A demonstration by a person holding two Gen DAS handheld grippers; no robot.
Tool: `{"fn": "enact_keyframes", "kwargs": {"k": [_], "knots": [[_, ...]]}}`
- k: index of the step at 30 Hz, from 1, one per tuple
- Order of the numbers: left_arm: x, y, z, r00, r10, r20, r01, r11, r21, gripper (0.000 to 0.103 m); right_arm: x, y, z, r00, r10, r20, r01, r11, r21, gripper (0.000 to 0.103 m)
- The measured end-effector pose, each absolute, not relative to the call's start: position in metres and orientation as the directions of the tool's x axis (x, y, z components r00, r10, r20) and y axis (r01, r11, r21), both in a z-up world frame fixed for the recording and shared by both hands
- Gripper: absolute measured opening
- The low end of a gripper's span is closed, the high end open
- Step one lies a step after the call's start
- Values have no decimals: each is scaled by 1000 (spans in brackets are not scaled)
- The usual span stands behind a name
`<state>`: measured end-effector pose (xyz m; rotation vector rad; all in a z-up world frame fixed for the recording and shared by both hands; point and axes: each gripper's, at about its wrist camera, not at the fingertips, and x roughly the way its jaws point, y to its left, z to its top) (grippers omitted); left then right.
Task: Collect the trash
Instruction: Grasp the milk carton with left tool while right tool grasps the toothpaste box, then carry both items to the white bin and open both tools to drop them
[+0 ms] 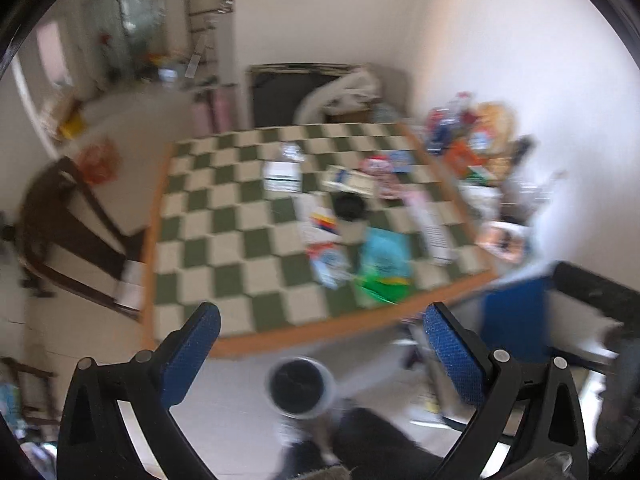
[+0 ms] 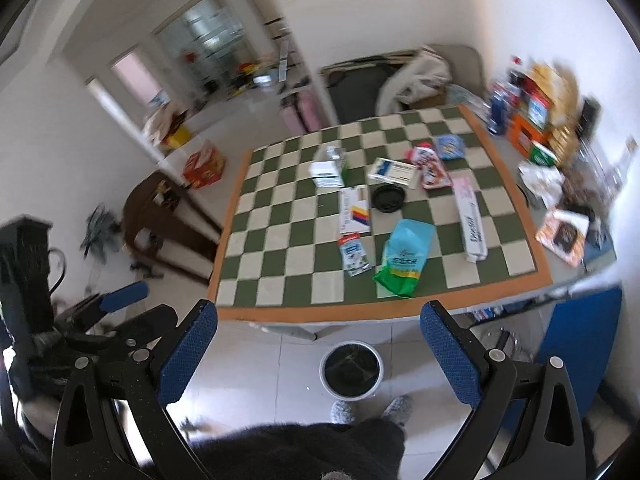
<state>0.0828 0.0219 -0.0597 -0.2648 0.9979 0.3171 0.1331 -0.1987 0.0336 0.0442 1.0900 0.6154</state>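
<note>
Several pieces of trash lie on a green-and-cream checkered table (image 2: pixel 280 264): a blue-green pouch (image 2: pixel 406 258), a small milk carton (image 2: pixel 354 254), a black lid (image 2: pixel 388 198), a white card with coloured stripes (image 2: pixel 354 210), a long white-pink box (image 2: pixel 470 216) and a white-blue box (image 2: pixel 394 172). A white bin with a black liner (image 2: pixel 352 368) stands on the floor below the table's near edge; it also shows in the left wrist view (image 1: pixel 300 388). My left gripper (image 1: pixel 320 322) and right gripper (image 2: pixel 318 320) are both open and empty, held high above the floor before the table.
Boxes and packets (image 2: pixel 532 116) crowd the table's right side by the wall. A dark wooden chair (image 2: pixel 160 216) stands left of the table, a blue chair (image 2: pixel 580 344) at the right. The person's slippered feet (image 2: pixel 372 410) are beside the bin. The left gripper shows at left (image 2: pixel 120 300).
</note>
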Motion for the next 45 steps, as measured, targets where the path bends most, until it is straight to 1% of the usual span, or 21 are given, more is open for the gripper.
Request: {"fn": "enact_keyframes", "kwargs": {"k": [2,3,6,9,14,16,17,18,19,20,22,23,25,26,27,28,29,30,35,41,45], "knots": [[111,34,-88,437,191,-879,-422,906,-14,103,159,-205,13,342,435,-833,-357,880,313,103],[127,41,-106,399,179,-899,-436,900,-14,103,172,-208,3,349,405,-845,-318,900,299,103],[171,58,-165,287,106,-952,-482,875,-48,103,224,-214,-40,365,270,-891,-203,957,207,103],[220,69,-239,161,17,-987,-554,829,-76,103,293,-225,-95,348,155,-925,-135,984,115,103],[274,64,-324,18,-99,-995,-636,766,-88,102,402,-235,-192,228,78,-971,-103,993,55,102],[291,60,-353,-27,-133,-991,-653,753,-84,93,436,-232,-228,187,58,-981,-119,992,36,102],[298,59,-365,-49,-142,-989,-659,749,-75,78,455,-228,-248,164,40,-986,-132,991,19,101],[302,58,-377,-76,-159,-984,-672,738,-67,70,462,-225,-259,153,30,-988,-139,990,9,98],[304,58,-384,-89,-166,-982,-683,728,-61,70,477,-220,-276,140,16,-990,-153,988,-6,96],[304,58,-387,-95,-165,-982,-690,721,-54,69,486,-215,-287,126,5,-992,-164,986,-15,95],[305,56,-388,-112,-137,-984,-689,724,-22,59,498,-206,-304,103,11,-995,-184,983,-8,92],[303,56,-386,-117,-125,-985,-690,723,-10,50,504,-200,-313,89,15,-996,-198,980,-3,90],[301,55,-378,-115,-111,-987,-699,715,1,47,511,-188,-327,68,16,-998,-232,973,0,87],[301,55,-374,-106,-108,-988,-700,714,-3,45,513,-184,-332,61,16,-998,-245,970,0,80],[300,54,-367,-97,-82,-992,-692,722,8,45,514,-178,-339,48,14,-999,-262,965,1,70],[300,53,-362,-101,-61,-993,-684,729,25,45,514,-175,-343,37,6,-999,-271,963,-4,65],[298,52,-354,-101,-43,-994,-677,735,37,45,512,-169,-342,68,-9,-998,-290,956,-29,59],[296,52,-347,-95,-31,-995,-674,738,41,45,511,-166,-342,82,-17,-997,-303,952,-41,49],[280,46,-285,-32,93,-995,-632,769,92,45,496,-165,-329,120,16,-993,-306,952,-21,48],[228,26,-201,119,192,-974,-586,806,87,45,446,-172,-268,210,92,-973,-300,953,26,48],[175,28,-209,226,194,-955,-556,830,37,45,386,-178,-207,277,165,-947,-310,948,75,48]]}}
